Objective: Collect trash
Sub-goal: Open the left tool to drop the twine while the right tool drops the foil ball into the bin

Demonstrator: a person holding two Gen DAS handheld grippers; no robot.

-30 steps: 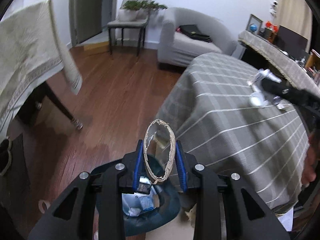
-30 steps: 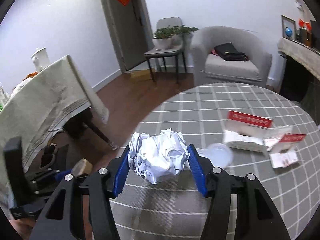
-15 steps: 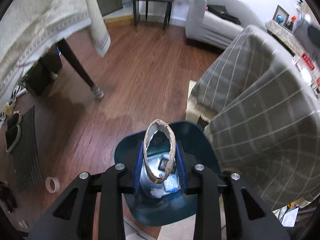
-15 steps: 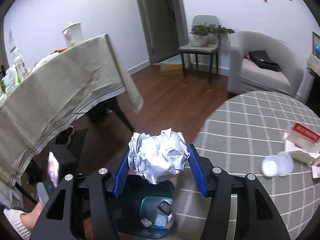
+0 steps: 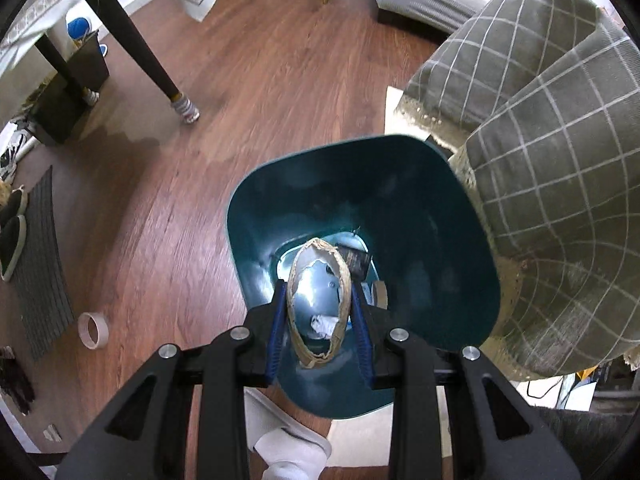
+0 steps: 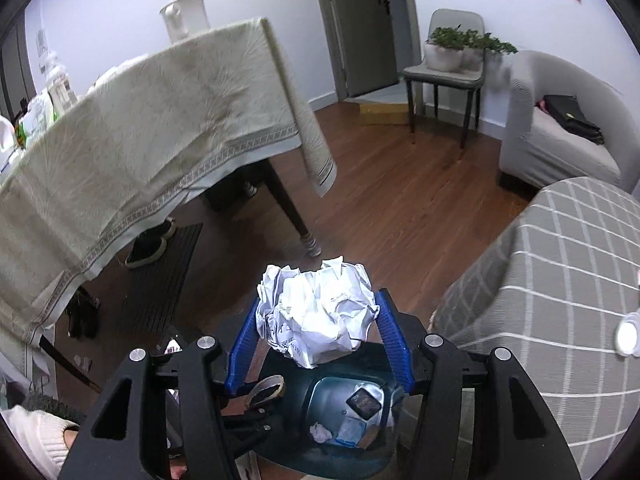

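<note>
My left gripper [image 5: 319, 303] is shut on a squashed cardboard tape ring [image 5: 319, 301], held right over the mouth of the teal trash bin [image 5: 416, 184]. Scraps of trash lie at the bin's bottom [image 5: 325, 324]. My right gripper [image 6: 316, 322] is shut on a crumpled white paper ball [image 6: 318, 314], above and just behind the same bin [image 6: 348, 428]. In the right wrist view the left gripper and its ring [image 6: 266, 390] show low over the bin's left side.
The bin stands on wood floor beside the round table with a grey checked cloth [image 5: 552, 152]. A second table with a beige cloth [image 6: 132, 136] and dark legs [image 5: 144, 60] stands left. A tape roll [image 5: 93, 330] lies on the floor. An armchair [image 6: 560, 132] stands behind.
Both grippers swung away from the round table to the bin. The left one dropped down over the bin's mouth with the ring; the right one carried the paper ball leftward off the table.
</note>
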